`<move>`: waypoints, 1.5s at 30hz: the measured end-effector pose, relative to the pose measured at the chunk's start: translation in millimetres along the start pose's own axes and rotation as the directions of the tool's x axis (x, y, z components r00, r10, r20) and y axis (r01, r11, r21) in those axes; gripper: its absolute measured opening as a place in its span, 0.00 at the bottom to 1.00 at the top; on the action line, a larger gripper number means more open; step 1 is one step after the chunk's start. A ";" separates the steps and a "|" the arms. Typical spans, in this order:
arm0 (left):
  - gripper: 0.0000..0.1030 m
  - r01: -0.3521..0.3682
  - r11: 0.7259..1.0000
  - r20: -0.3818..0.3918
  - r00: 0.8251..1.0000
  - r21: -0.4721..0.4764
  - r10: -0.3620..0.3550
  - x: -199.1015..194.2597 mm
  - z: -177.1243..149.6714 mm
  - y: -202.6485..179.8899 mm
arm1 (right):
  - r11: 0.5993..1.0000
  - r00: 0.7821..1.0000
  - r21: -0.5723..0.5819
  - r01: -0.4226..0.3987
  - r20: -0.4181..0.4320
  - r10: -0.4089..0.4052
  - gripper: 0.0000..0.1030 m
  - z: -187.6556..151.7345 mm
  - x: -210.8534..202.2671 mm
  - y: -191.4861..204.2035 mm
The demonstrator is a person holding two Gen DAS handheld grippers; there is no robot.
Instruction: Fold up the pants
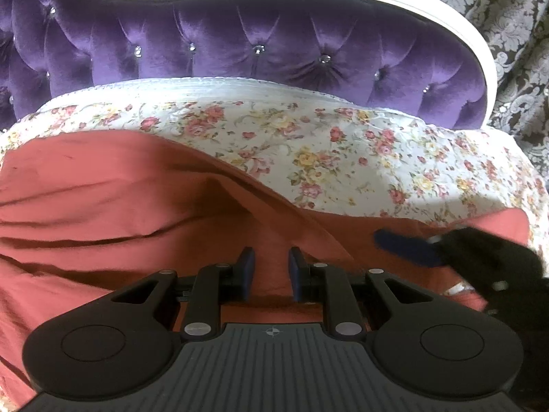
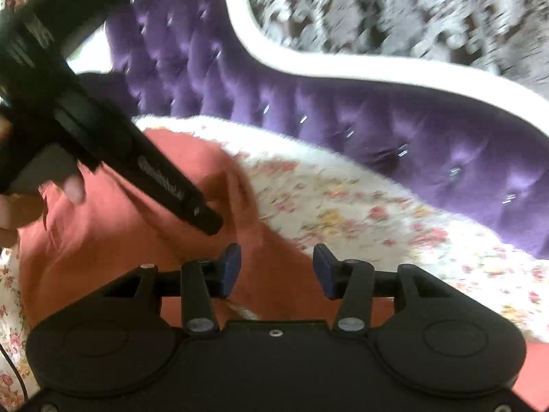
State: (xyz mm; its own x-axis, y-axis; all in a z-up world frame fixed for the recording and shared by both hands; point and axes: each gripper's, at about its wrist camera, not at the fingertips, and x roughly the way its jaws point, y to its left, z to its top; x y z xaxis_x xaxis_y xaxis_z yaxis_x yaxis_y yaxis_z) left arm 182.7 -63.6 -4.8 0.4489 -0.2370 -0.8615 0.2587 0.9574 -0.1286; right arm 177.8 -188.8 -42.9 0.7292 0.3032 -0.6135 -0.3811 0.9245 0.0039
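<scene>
Terracotta-red pants (image 1: 103, 199) lie on a floral bedspread (image 1: 343, 144). My left gripper (image 1: 271, 271) has its blue pads close together on a raised ridge of the pants' fabric that lifts up between them. My right gripper (image 2: 277, 269) is open over the pants (image 2: 113, 240), pads well apart with nothing pinched. In the left wrist view the right gripper shows at the right edge (image 1: 429, 243), blurred. In the right wrist view the left gripper's black body (image 2: 103, 130) crosses the upper left, held by a hand (image 2: 20, 206).
A purple tufted headboard (image 1: 240, 51) with a white frame stands behind the bed. Patterned grey wallpaper (image 1: 497, 17) is behind it. Floral bedspread (image 2: 377, 223) extends right of the pants. The right wrist view is motion-blurred.
</scene>
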 end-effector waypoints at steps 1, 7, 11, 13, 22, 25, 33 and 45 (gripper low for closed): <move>0.20 0.006 1.000 0.000 1.000 -0.005 -0.006 0.6 0.8 1.1 | 1.000 1.000 -0.004 -0.019 -0.018 0.019 0.53 0.5 7.3 1.6; 0.21 0.043 0.999 0.003 0.999 -0.024 -0.043 4.1 9.2 0.7 | 0.998 0.997 -0.070 -0.002 -0.081 -0.003 0.09 -3.5 29.8 22.7; 0.21 0.037 0.999 -0.014 0.999 -0.022 -0.037 14.4 14.1 -5.4 | 0.983 0.998 -0.181 0.038 -0.050 -0.048 0.09 -11.3 19.7 46.4; 0.21 0.026 0.999 -0.034 0.999 -0.022 -0.027 21.5 13.8 -7.6 | 0.970 0.996 -0.234 0.072 -0.036 -0.082 0.09 -17.5 18.0 57.5; 0.27 -0.032 0.999 -0.129 0.991 -0.035 0.027 46.0 10.3 -11.5 | 0.950 0.992 -0.291 0.115 -0.020 -0.126 0.09 -27.0 19.9 76.1; 0.27 -0.044 0.998 -0.098 0.994 -0.041 0.040 35.7 6.1 -9.3 | 0.946 0.989 -0.293 0.138 -0.005 -0.146 0.09 -27.4 16.4 78.4; 0.43 -0.011 0.997 -0.095 0.996 -0.071 0.004 31.5 0.3 -6.9 | 0.915 0.983 -0.359 0.182 0.048 -0.177 0.09 -28.9 9.5 92.9; 0.07 -0.074 0.997 0.054 0.996 0.012 0.073 -27.2 -52.7 -16.4 | 0.911 0.987 -0.385 0.150 0.103 -0.120 0.09 -40.0 -21.9 111.8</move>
State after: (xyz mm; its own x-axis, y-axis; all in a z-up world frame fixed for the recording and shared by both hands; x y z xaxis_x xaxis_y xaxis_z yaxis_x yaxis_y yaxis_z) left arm 121.2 -64.1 -5.1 0.5121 -0.1747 -0.8409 0.2349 0.9702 -0.0585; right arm 96.5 -101.4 -60.6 0.8242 0.2127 -0.5248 -0.4562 0.7984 -0.3929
